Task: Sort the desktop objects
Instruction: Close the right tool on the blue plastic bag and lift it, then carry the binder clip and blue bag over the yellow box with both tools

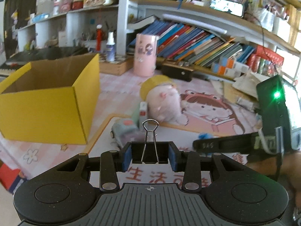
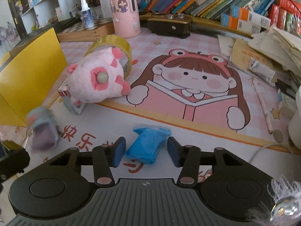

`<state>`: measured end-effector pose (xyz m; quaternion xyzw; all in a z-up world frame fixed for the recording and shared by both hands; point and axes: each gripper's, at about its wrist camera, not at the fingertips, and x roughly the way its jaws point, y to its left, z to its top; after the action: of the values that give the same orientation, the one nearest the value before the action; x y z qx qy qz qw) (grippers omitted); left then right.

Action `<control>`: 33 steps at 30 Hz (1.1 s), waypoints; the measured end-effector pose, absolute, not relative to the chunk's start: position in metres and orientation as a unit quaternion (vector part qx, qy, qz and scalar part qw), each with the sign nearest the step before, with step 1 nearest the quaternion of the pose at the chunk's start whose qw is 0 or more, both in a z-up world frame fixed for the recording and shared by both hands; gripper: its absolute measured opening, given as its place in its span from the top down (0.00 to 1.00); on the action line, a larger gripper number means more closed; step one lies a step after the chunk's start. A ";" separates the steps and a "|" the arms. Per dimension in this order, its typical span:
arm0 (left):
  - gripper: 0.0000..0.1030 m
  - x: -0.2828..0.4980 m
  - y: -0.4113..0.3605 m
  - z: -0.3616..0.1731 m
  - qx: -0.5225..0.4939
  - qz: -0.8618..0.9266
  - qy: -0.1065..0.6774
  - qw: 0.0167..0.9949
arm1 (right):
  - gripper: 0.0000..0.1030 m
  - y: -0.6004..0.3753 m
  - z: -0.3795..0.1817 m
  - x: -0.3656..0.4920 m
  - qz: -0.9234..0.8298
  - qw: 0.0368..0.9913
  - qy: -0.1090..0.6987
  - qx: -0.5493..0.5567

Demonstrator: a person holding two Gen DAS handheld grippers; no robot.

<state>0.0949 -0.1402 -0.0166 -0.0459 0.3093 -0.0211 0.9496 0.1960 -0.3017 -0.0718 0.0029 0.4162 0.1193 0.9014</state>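
At lower centre of the left view, a stiff, light binder clip (image 1: 150, 151) is clamped by its black body in the left hand-held gripper (image 1: 150, 157), while the soft, crinkly blue packet (image 2: 146, 145) on the worktop lies between the right hand-held gripper's (image 2: 146, 151) parted pads, best pinched across its middle.

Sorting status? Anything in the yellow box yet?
Done: nothing visible inside the yellow box. In hand: left gripper clamps a black binder clip; right gripper straddles a blue packet, pads apart. Left: plush toy, tape roll, small carton.
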 end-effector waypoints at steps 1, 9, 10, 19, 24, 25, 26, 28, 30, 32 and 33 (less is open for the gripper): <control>0.63 0.096 -0.141 -0.016 -0.045 -0.022 0.308 0.950 | 0.65 -0.302 -0.072 0.196 0.120 0.902 0.415 0.002; 0.63 0.093 -0.137 -0.015 -0.056 -0.004 0.309 0.949 | 0.71 -0.306 -0.072 0.194 0.127 0.903 0.411 0.001; 0.63 0.090 -0.135 -0.015 -0.057 -0.001 0.309 0.949 | 0.72 -0.307 -0.072 0.193 0.128 0.902 0.412 0.003; 0.63 0.083 -0.120 -0.013 -0.074 0.011 0.303 0.950 | 0.74 -0.303 -0.052 0.179 0.148 0.906 0.396 0.016; 0.63 0.079 -0.110 -0.009 -0.076 -0.003 0.291 0.954 | 0.74 -0.296 -0.034 0.162 0.161 0.911 0.378 0.023; 0.63 0.078 -0.107 -0.008 -0.076 -0.006 0.288 0.955 | 0.74 -0.293 -0.031 0.158 0.163 0.913 0.373 0.023; 0.63 0.077 -0.103 -0.007 -0.076 -0.009 0.286 0.955 | 0.74 -0.290 -0.028 0.153 0.165 0.915 0.367 0.021; 0.63 0.073 -0.094 -0.005 -0.076 -0.012 0.283 0.956 | 0.74 -0.283 -0.023 0.144 0.169 0.919 0.357 0.016; 0.63 0.071 -0.086 -0.003 -0.074 -0.015 0.280 0.957 | 0.74 -0.274 -0.019 0.134 0.171 0.921 0.349 0.011; 0.63 0.065 -0.075 -0.001 -0.072 -0.017 0.277 0.958 | 0.74 -0.264 -0.016 0.127 0.170 0.923 0.344 0.008; 0.63 0.062 -0.069 0.000 -0.072 -0.018 0.275 0.958 | 0.74 -0.259 -0.015 0.123 0.168 0.924 0.342 0.008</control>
<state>0.0625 -0.0695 -0.0003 -0.0717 0.2754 -0.0185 0.9585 0.1230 -0.2591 -0.0145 0.0081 0.3424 0.1682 0.9243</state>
